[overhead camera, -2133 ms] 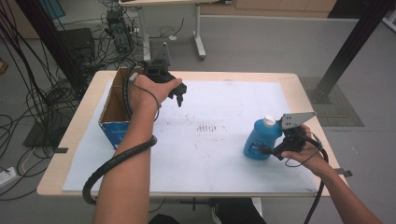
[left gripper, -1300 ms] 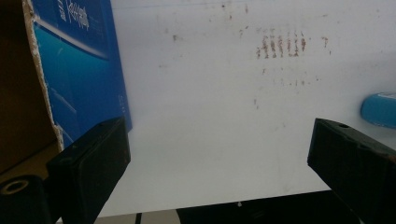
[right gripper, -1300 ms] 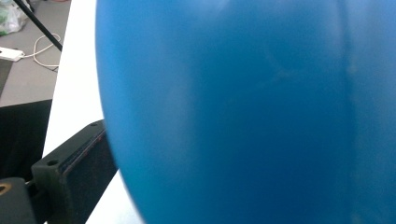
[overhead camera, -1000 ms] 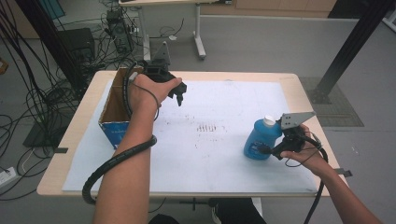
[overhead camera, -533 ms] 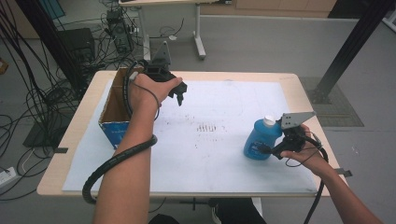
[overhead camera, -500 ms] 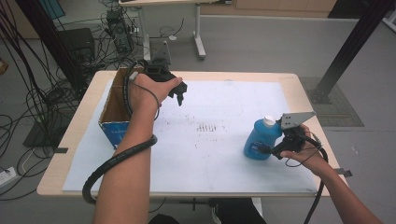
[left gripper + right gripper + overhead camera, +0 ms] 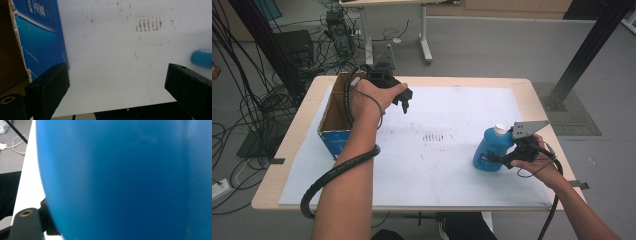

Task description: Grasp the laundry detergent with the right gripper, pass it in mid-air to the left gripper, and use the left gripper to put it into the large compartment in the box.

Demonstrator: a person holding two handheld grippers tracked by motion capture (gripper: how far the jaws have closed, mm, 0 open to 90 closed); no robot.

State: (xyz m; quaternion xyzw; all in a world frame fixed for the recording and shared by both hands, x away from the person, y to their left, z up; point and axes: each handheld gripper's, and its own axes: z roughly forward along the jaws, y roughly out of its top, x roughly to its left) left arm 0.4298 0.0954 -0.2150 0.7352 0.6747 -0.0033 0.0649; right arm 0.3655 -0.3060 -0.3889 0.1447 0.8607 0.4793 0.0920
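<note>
One blue bottle stands upright between the just-closing jaws of the right gripper, pressed against its side.

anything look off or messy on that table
Rusty brown speckles and short streaks stain the white sheet near its middle, like dried marks rather than a fresh spill. The blue bottle stands upright, and the cardboard box looks intact.
</note>
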